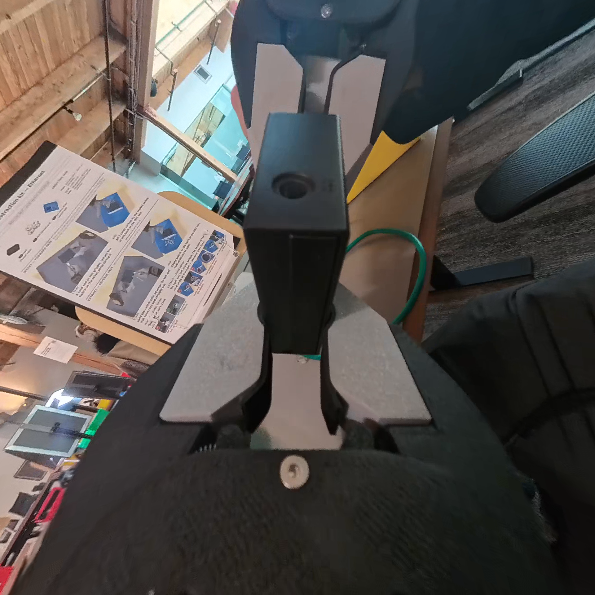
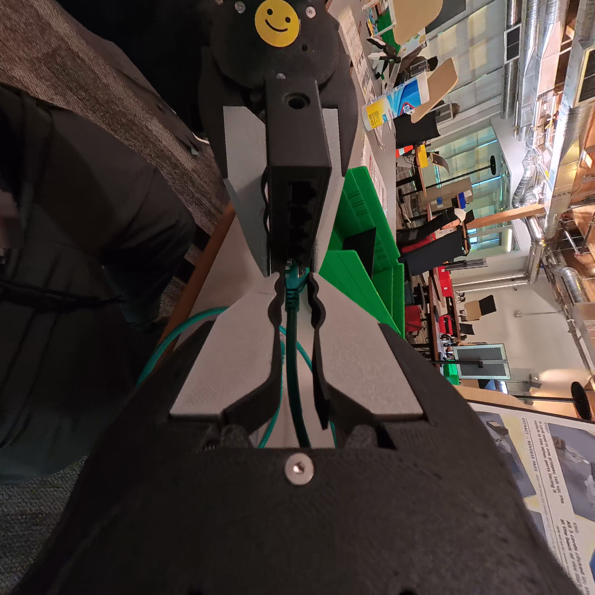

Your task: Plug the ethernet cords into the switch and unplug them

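Two tools: left [image 1: 294, 317] clamps one black switch [image 1: 297, 231], right [image 2: 294, 289] (fingers slightly parted) straddles one green cord [image 2: 294, 325].

Left gripper [image 1: 296, 317] clamped on switch [image 1: 297, 225], fingers [image 1: 267, 360] pinching its near end. Right gripper [image 2: 294, 293] faces it, jaws slightly parted around green cord [image 2: 294, 338], contact unclear.

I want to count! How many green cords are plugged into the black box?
1. The green cord goes into the bottom port of the switch, between the right gripper fingers. Others may be hidden.
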### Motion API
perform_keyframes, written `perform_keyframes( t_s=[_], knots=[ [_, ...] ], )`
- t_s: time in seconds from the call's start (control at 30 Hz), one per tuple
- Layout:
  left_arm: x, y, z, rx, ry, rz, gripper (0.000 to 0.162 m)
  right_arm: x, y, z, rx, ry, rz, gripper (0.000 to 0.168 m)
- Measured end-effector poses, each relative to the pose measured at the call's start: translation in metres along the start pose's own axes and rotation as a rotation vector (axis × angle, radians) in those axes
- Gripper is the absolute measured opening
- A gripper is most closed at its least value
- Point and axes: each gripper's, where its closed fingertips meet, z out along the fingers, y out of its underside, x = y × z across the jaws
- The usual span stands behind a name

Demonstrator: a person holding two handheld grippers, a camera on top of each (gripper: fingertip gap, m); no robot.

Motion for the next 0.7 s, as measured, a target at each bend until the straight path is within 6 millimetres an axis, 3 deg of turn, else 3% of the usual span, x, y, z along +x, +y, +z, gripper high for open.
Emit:
perform_keyframes(
  t_s=[0.5,0.7],
  knots=[
    [0.007,-0.025,-0.007,0.107,0.034,0.019,0.027,-0.006,-0.018,-0.013,0.160,-0.058,0.011,0.009],
    [0.013,-0.022,-0.006,0.105,0.080,0.011,0.027,-0.014,-0.016,-0.010,0.128,-0.136,-0.029,0.011]
  ],
)
